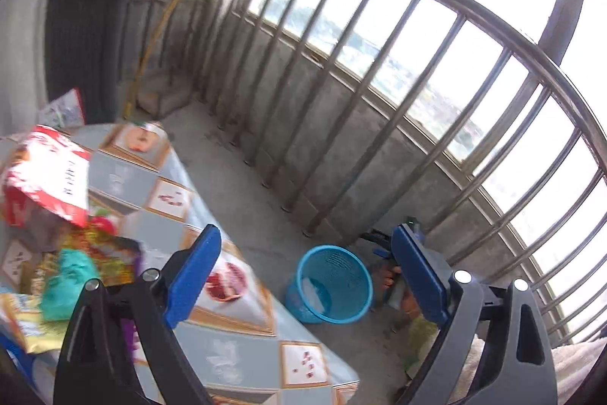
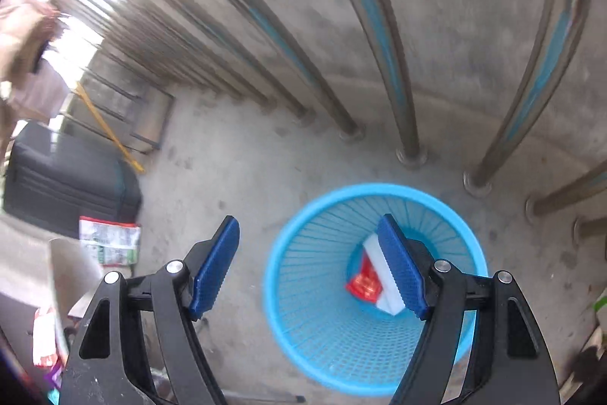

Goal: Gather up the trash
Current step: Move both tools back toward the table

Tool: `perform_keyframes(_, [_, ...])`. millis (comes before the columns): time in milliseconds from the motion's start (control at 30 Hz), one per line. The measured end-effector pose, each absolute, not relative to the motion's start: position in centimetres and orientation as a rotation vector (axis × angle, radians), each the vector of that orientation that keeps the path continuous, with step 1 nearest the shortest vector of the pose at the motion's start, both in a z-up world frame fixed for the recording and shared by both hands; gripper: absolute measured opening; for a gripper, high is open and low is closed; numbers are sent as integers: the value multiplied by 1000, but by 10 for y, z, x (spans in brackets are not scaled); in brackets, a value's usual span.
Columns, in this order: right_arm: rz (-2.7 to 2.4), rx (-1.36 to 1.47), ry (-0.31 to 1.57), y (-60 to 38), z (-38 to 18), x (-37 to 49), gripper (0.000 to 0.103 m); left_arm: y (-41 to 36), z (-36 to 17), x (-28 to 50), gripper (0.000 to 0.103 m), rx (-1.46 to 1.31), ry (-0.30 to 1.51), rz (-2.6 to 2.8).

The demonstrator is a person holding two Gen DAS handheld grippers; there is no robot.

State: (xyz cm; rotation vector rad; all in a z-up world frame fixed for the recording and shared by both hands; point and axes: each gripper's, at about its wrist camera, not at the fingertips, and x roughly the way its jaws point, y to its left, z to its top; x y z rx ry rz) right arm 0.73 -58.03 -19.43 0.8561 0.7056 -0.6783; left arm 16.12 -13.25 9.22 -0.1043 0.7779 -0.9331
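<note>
A blue mesh wastebasket (image 2: 303, 291) stands on the concrete floor; it also shows in the left wrist view (image 1: 334, 285). A red and white wrapper (image 2: 370, 278) lies at its bottom. My right gripper (image 2: 309, 266) is open and empty, just above the basket's rim. My left gripper (image 1: 307, 276) is open and empty above the table edge. Trash lies on the table at the left: a red and white bag (image 1: 49, 173), a teal wrapper (image 1: 66, 285), a colourful packet (image 1: 102, 253) and a yellow packet (image 1: 30, 325).
The table (image 1: 235, 359) has a patterned grey cloth. A metal railing (image 1: 379, 109) on a low concrete wall runs behind the basket. A dark suitcase (image 2: 68, 181) and a printed bag (image 2: 110, 241) stand on the floor at the left.
</note>
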Motion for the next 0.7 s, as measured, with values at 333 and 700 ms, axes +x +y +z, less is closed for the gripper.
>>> perform_keyframes(333, [-267, 549, 553, -400, -39, -3, 72, 114, 110, 91, 89, -88, 552, -328])
perform_keyframes(700, [269, 420, 706, -206, -46, 50, 61, 159, 24, 38, 89, -156, 647, -288])
